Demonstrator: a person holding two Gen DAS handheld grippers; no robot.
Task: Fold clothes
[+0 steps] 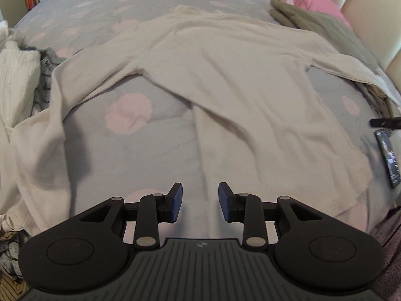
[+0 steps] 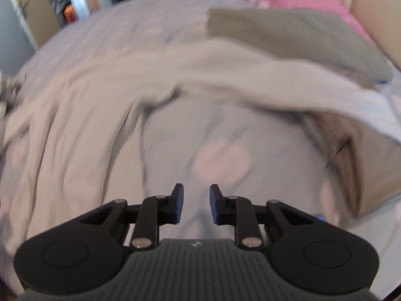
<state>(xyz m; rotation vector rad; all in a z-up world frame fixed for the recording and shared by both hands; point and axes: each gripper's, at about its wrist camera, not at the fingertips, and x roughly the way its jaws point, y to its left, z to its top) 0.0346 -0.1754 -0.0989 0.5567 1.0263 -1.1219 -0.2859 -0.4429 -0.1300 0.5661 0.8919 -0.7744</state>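
My left tongs (image 1: 200, 204) hang parted and empty over the hem of the cream long-sleeved top (image 1: 225, 75), spread flat on the dotted bed (image 1: 130, 115). My right tongs (image 2: 196, 204), also released and empty, hover beside its sleeve (image 2: 275, 90). I'd pinch hem and sleeve edge squarely, folding inward without bunching

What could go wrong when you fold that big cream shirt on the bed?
The cream shirt has one sleeve trailing toward the pile of clothes, so it might snag there. The phone lies close to the shirt's edge and could get dragged. The right view is blurred, so a grab could miss.
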